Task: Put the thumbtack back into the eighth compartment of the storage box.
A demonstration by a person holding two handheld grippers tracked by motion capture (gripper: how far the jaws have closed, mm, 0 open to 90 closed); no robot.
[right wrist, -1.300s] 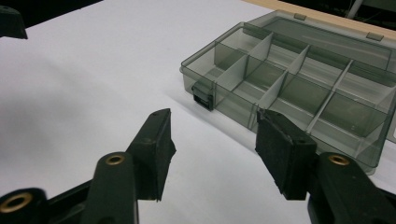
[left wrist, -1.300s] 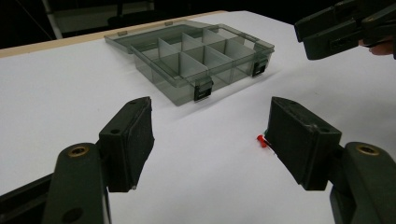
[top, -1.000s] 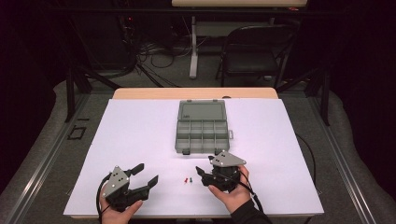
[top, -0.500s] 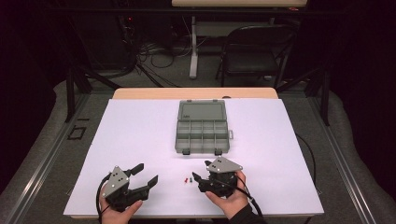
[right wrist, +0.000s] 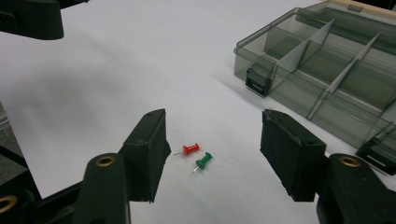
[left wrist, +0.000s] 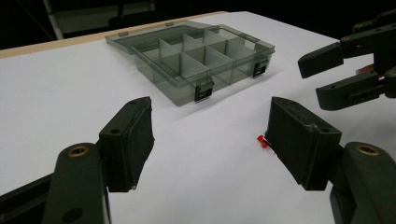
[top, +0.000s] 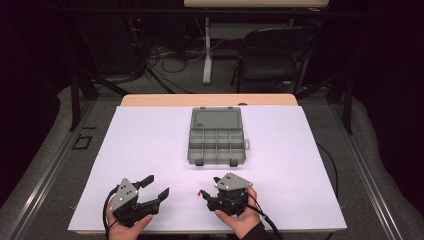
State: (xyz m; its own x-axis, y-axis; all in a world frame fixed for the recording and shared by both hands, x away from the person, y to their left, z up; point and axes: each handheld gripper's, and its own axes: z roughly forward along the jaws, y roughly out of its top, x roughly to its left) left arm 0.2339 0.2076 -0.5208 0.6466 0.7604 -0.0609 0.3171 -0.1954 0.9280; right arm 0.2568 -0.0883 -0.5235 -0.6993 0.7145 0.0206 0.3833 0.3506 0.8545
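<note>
Broadly, the bench [top: 150, 145] is white, and mid-bench sits a smoky clear box [top: 216, 136], lid laid open flat behind it; its divided compartments look empty, and no writing on it can be read. Near the front edge the left gripper [top: 152, 186] has its fingers spread wide with nothing between them. The right gripper [top: 210, 190] hovers close by, its fingers likewise apart and gripping nothing. Just in front of the right gripper, well short of the box, a red pin [right wrist: 190, 149] and a green pin [right wrist: 204, 161] lie side by side on the bench
</note>
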